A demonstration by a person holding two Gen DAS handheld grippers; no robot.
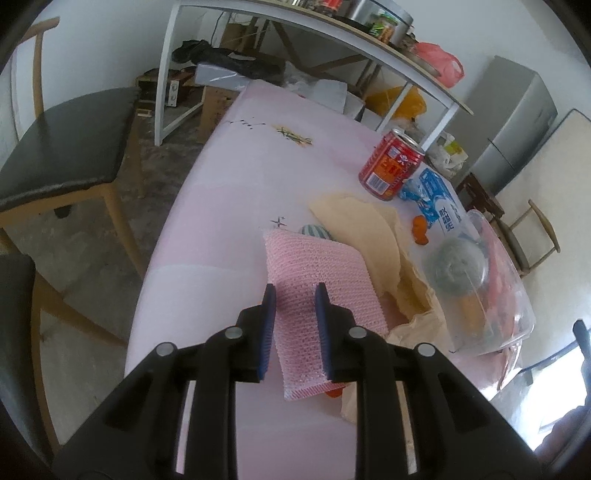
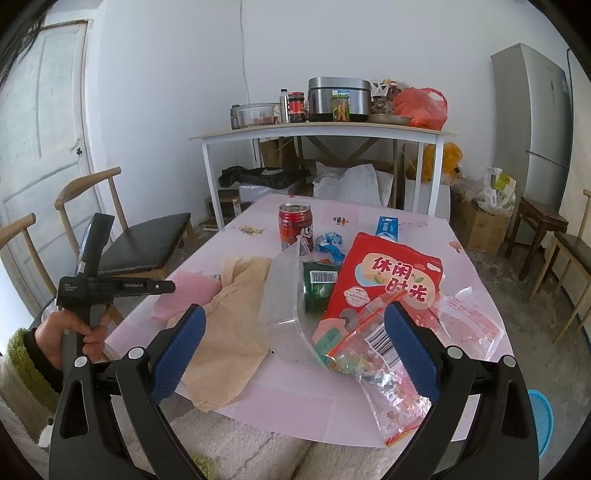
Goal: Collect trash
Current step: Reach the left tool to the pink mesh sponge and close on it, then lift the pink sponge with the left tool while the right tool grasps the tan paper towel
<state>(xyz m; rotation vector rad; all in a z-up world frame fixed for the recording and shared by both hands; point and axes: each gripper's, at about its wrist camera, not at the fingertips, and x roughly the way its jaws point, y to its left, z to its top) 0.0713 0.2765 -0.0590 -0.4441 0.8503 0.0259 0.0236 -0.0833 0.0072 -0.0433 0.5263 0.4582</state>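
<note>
Both grippers are open – left gripper narrowly, over the pink sponge (not pinching); right gripper wide, empty.

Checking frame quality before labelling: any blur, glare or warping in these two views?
Left wrist: heavy fisheye bend at the white shelf, window glare lower right, pink sponge sharp. Right wrist: evenly lit, red snack bag crisp, door bowed at the edge.

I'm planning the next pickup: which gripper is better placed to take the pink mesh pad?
Left, probably. The left gripper hangs directly over the pink mesh pad, jaws partly open and aligned with it. The right gripper is wide open over the clear container and snack bags, with the pad off to its left.
</note>
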